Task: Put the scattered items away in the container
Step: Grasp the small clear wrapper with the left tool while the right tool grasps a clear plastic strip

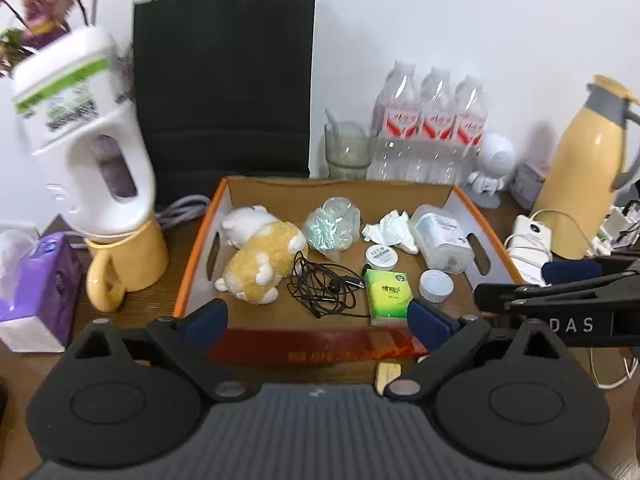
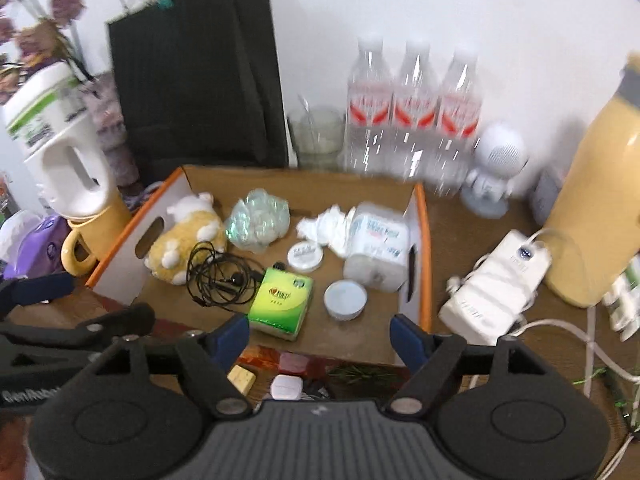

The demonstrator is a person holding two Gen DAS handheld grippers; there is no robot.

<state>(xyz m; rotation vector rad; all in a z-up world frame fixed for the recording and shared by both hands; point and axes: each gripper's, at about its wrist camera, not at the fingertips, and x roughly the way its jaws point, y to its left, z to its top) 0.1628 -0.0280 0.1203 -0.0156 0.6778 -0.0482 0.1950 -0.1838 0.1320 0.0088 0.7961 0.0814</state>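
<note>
Fingers of both grippers stand spread with nothing between them: the left gripper [image 1: 318,316] hangs over the near edge of the cardboard tray [image 1: 196,248], and the right gripper [image 2: 320,338] sits over the same near edge, its pads clear of everything.

Inside the tray lie a plush toy [image 1: 260,264], a tangle of black earphones [image 1: 324,284], a green tissue pack [image 1: 388,294], a crumpled white tissue [image 1: 390,230], a clear plastic bottle on its side [image 1: 442,240], a white cap [image 1: 436,285] and a small round tin [image 1: 381,257].

Judging by this, a drop-off step looks finished and a fresh pick is due. In the right wrist view, small things sit on the table just outside the tray's near edge: a pale yellow block [image 2: 241,378], a pink case [image 2: 293,362] and a white case [image 2: 286,387]. The next move likely calls for dipping one released gripper toward these, closing on one, then lifting it over the near wall.
</note>
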